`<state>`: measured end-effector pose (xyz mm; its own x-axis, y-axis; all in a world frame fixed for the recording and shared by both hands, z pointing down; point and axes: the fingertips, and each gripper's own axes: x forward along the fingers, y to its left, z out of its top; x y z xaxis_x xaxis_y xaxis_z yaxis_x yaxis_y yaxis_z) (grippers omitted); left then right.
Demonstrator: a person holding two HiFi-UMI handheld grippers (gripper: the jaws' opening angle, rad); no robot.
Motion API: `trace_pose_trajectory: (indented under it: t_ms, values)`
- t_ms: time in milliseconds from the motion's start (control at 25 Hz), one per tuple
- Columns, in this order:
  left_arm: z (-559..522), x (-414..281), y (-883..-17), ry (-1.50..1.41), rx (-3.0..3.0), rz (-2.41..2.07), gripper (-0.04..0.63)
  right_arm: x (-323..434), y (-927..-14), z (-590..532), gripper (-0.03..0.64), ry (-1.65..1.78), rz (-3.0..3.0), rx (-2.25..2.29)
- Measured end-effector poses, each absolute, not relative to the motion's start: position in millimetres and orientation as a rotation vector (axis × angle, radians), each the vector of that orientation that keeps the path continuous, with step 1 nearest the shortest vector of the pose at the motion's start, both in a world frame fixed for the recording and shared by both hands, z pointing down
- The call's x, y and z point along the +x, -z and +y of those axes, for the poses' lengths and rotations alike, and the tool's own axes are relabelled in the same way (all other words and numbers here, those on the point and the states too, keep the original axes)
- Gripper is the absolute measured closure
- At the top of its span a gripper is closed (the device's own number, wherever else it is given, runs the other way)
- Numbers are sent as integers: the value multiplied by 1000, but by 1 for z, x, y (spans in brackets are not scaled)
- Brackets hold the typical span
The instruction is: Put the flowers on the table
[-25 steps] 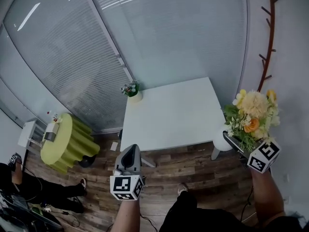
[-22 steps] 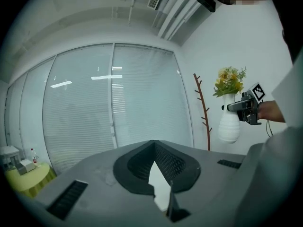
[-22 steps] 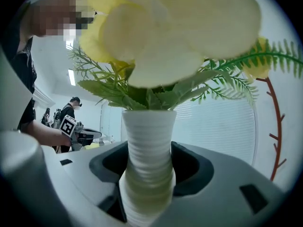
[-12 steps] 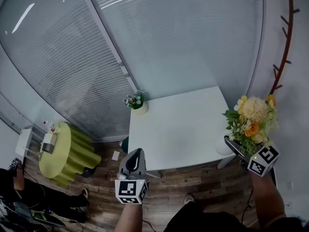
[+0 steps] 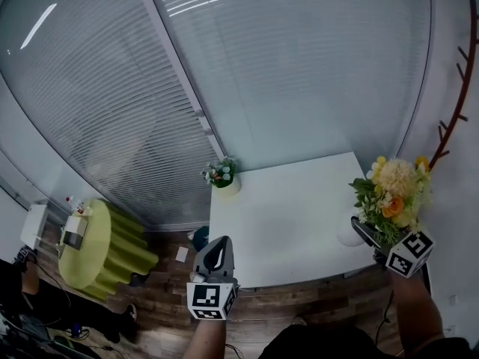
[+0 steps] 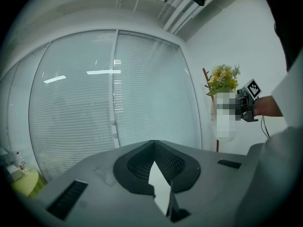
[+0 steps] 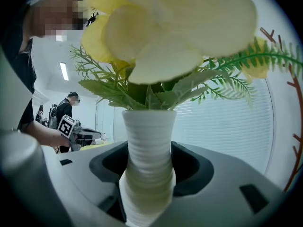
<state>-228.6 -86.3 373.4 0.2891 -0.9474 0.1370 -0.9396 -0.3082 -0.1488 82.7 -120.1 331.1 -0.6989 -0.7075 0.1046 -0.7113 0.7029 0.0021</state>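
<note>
My right gripper [image 5: 364, 231] is shut on the neck of a ribbed white vase [image 7: 148, 145], which sits between its jaws. The vase holds a bouquet of yellow, cream and orange flowers [image 5: 393, 194] with green fern leaves [image 7: 123, 91]. It hangs in the air over the right edge of the white square table [image 5: 288, 208]. My left gripper [image 5: 216, 245] is shut and holds nothing, at the table's near left edge. In the left gripper view its jaws [image 6: 154, 144] meet at the tip and point at the blinds.
A small pot of flowers [image 5: 222, 176] stands on the table's far left corner. A round table with a green cloth [image 5: 105, 234] is at the left, a brown coat rack [image 5: 453, 122] at the right. Glass walls with blinds close the back. A person [image 5: 19, 290] sits lower left.
The view has moved forward: the white table lies closer under both grippers. The right gripper still holds the vase; the left stays shut.
</note>
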Motion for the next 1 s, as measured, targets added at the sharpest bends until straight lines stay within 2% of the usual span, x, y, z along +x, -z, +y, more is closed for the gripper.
trace_pose_trajectory:
  t_ms: [1000]
  values:
    - [-169,-242,-407,299,-2473,1920,600,36,-362,-217,330,-37,-2830,1038]
